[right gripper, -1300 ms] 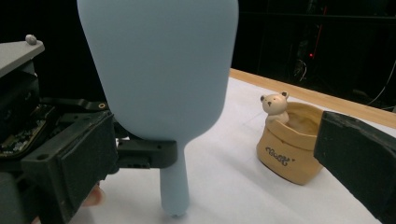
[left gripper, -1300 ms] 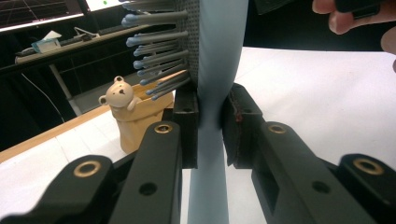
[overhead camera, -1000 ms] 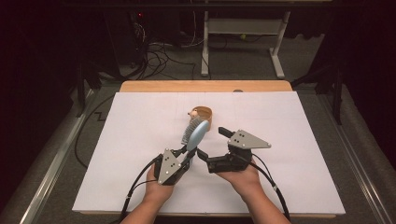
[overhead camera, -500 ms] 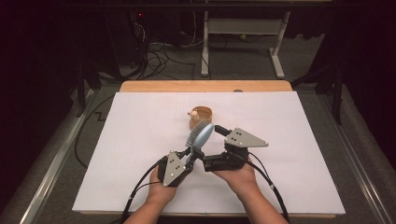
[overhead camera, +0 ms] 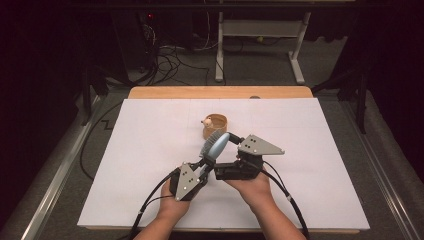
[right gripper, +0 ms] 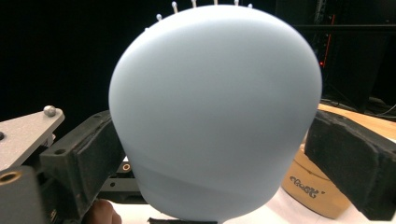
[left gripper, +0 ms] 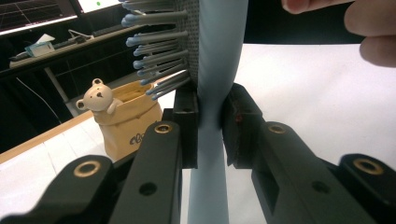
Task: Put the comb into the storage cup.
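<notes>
Left gripper: jaws clamped on hairbrush handle, brush head raised over table. Right gripper: jaws wide, just been closing, brush head between them; left pad maybe touching, hard to tell. Bear-in-bag toy just beyond brush.

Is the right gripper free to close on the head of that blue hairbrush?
Probably yes: the hairbrush head sits between the right gripper's open jaws, which have just been closing, with nothing between. The left gripper clamps its handle.
</notes>
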`<action>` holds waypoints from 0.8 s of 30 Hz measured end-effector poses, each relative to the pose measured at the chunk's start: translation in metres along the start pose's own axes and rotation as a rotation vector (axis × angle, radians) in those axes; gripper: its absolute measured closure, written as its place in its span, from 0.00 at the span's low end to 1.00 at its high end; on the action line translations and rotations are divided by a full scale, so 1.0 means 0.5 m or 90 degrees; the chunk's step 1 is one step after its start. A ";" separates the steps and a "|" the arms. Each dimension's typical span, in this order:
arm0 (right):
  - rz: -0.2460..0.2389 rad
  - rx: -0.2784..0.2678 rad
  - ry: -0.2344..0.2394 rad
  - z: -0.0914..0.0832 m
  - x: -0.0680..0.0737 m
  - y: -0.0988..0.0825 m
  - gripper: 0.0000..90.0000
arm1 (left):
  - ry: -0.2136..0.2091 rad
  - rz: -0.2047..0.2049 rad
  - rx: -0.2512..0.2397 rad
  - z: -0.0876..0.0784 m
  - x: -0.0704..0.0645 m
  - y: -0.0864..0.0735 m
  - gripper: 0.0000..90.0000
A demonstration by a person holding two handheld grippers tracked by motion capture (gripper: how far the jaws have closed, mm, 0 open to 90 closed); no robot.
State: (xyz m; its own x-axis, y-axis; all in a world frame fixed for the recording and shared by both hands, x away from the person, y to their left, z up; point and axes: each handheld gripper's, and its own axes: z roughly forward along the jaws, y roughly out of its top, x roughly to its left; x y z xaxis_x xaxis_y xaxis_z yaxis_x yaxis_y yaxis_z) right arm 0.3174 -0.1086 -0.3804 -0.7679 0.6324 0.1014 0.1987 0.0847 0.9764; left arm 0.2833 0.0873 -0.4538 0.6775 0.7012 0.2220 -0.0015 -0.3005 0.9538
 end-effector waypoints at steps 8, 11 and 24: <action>0.007 0.000 0.005 0.004 -0.002 -0.001 0.13 | 0.000 0.000 0.003 0.000 -0.002 -0.001 0.86; 0.009 -0.001 0.006 0.004 -0.002 -0.001 0.15 | 0.002 -0.003 0.001 0.000 -0.001 -0.001 0.86; 0.015 -0.008 0.006 0.003 0.000 -0.001 0.22 | 0.003 -0.006 0.001 0.000 0.000 -0.001 0.86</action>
State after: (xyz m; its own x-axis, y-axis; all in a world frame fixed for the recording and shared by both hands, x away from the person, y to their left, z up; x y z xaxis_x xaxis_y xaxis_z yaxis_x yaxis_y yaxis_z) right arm 0.3182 -0.1078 -0.3812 -0.7688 0.6270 0.1261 0.2094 0.0605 0.9760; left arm 0.2833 0.0871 -0.4543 0.6741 0.7068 0.2146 0.0059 -0.2957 0.9553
